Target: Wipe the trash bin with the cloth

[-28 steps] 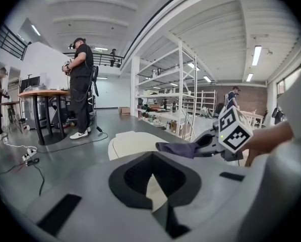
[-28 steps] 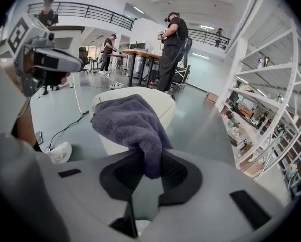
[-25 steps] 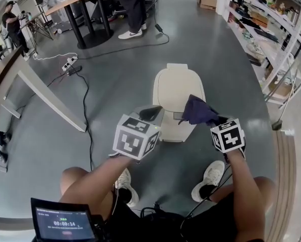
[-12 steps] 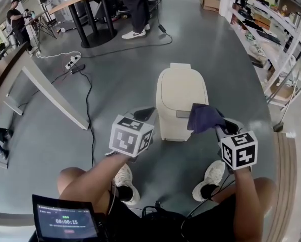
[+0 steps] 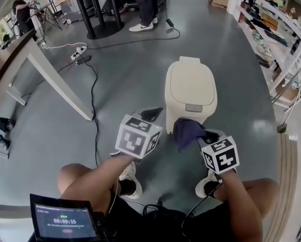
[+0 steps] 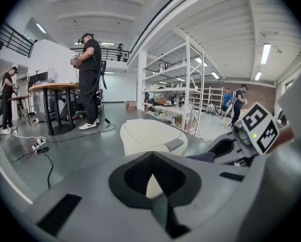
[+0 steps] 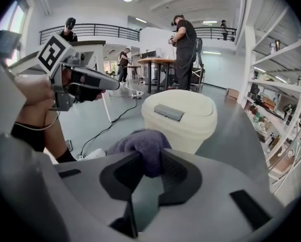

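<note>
**Cloth clamped at the front of the bin**

The cream trash bin (image 5: 190, 84) stands on the grey floor (image 5: 120, 79) with its lid down, at 12 o'clock from the person. The right tool (image 7: 149, 158) has its jaws closed on a bunched purple cloth (image 5: 186, 130), which bulges out past the tips. In the head view the cloth sits at the bin's 6 o'clock, low against its front wall; whether it touches the wall cannot be told. The left tool (image 6: 151, 155) has its jaws together with nothing between them. It is held at the bin's 7 o'clock, just beside the front left corner and apart from the cloth. Both tools point toward the bin.
</note>
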